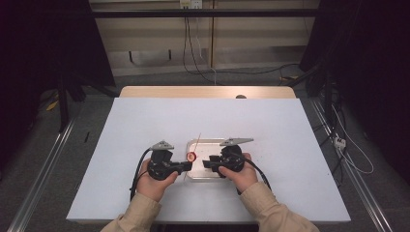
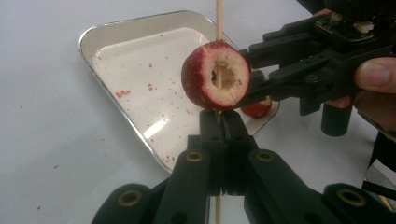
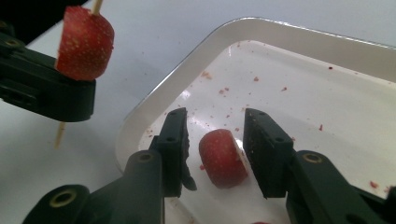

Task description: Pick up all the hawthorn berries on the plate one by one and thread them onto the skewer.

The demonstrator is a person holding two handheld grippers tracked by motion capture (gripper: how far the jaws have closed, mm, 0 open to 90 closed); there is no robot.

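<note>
My left gripper [image 2: 219, 116] is shut on a thin wooden skewer [image 2: 218, 18] that stands upright through a cored red fruit [image 2: 212, 77] just above its jaws. In the high view this fruit [image 1: 191, 155] hangs at the left edge of a small metal tray [image 1: 212, 143]. My right gripper [image 3: 215, 126] points into the tray [image 3: 261, 28] with its jaws apart around a second red fruit [image 3: 223, 156] lying on the tray floor. A gap shows on both sides of that fruit. The left gripper view shows the right gripper [image 2: 254, 81] close behind the skewered fruit.
The tray floor is speckled with red fruit crumbs [image 2: 122, 93]. The tray sits on a white table [image 1: 145, 121] with wide bare surface around it. Both hands rest close together near the table's front edge. Cables lie on the floor beyond the far side.
</note>
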